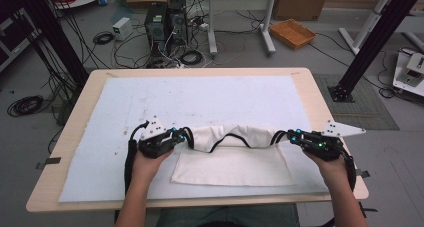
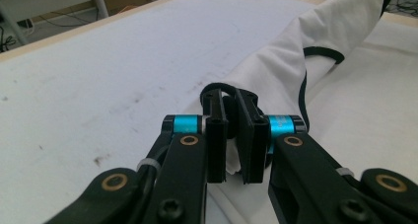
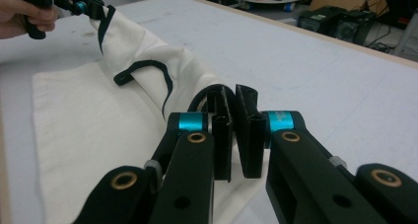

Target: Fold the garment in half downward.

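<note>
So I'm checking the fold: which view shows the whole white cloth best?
The high view: the white cloth lies complete between both tools. The left gripper view and right gripper view show just its lifted edge up close.

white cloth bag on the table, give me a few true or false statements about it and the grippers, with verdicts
1. The left gripper is shut on the white cloth bag. True.
2. The right gripper hangs open above the bag. False: it is shut on the bag's other end.
3. The bag has black straps. True.
4. The whole bag lies flat. False: its far edge is lifted between the grippers, and the near part lies on the white mat.
5. The bag hangs off the table edge. False: it lies wholly on the mat.
</note>
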Demonstrator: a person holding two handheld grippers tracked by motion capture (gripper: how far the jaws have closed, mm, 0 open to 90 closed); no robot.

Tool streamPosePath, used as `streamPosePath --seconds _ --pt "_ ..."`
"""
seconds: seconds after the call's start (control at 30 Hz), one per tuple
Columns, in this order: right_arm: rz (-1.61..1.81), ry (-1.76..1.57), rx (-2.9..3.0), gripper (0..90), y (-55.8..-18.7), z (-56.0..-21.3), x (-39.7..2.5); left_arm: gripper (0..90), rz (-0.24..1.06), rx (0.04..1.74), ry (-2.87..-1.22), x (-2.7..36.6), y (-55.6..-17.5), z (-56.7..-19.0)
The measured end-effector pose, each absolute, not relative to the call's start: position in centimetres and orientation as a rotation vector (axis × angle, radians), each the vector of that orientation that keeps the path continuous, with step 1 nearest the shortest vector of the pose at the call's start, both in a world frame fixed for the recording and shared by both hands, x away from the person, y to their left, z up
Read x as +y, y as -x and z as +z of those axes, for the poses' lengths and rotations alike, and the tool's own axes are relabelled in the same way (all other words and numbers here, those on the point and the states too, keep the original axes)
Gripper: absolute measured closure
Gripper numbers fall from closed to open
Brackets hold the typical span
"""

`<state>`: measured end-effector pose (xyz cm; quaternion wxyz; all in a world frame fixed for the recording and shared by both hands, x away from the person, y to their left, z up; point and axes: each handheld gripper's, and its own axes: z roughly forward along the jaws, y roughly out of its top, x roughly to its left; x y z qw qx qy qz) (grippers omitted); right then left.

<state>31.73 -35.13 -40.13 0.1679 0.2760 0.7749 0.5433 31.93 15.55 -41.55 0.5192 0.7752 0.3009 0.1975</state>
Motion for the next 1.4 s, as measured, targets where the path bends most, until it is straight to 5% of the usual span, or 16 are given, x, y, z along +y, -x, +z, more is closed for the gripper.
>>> streamPosePath --seconds 0.27,0.33,0.37,0.4,0.5,0.8,1.13,1.27,1.4 --pt "1.515 -0.793 2.231 86.1 -28.7 -42.1 -35.3 79.5 0.390 0.724 -1.843 16.4 -29.5 -43.1" --pt "1.489 -0.808 2.237 80.7 -28.2 -42.6 -35.3 64.4 0.362 0.731 -1.832 16.6 -29.2 -43.1" --pt "1.498 -0.873 2.223 67.0 -27.8 -43.0 -35.5 57.5 0.319 0.753 -1.824 16.9 -29.1 -43.1" --pt "1.498 -0.873 2.223 67.0 -27.8 -43.0 -35.5 52.5 0.319 0.753 -1.824 16.9 -29.1 -43.1" --pt "1.508 -0.936 2.203 57.7 -27.2 -43.1 -36.4 47.7 0.299 0.783 -1.796 17.6 -28.6 -42.9" --pt "1.514 -1.017 2.189 57.7 -26.8 -43.4 -37.1 42.7 0.265 0.822 -1.802 17.8 -27.9 -43.3" --pt "1.366 -1.015 2.356 64.0 -26.7 -45.0 -35.2 51.5 0.273 0.862 -2.001 15.2 -28.1 -45.1" --pt "1.307 -0.999 2.390 82.7 -26.5 -45.4 -34.7 70.6 0.306 0.835 -2.062 14.5 -27.9 -45.1" --pt "1.297 -0.946 2.386 86.0 -26.3 -45.3 -34.3 83.2 0.316 0.814 -2.054 14.2 -27.8 -44.9"
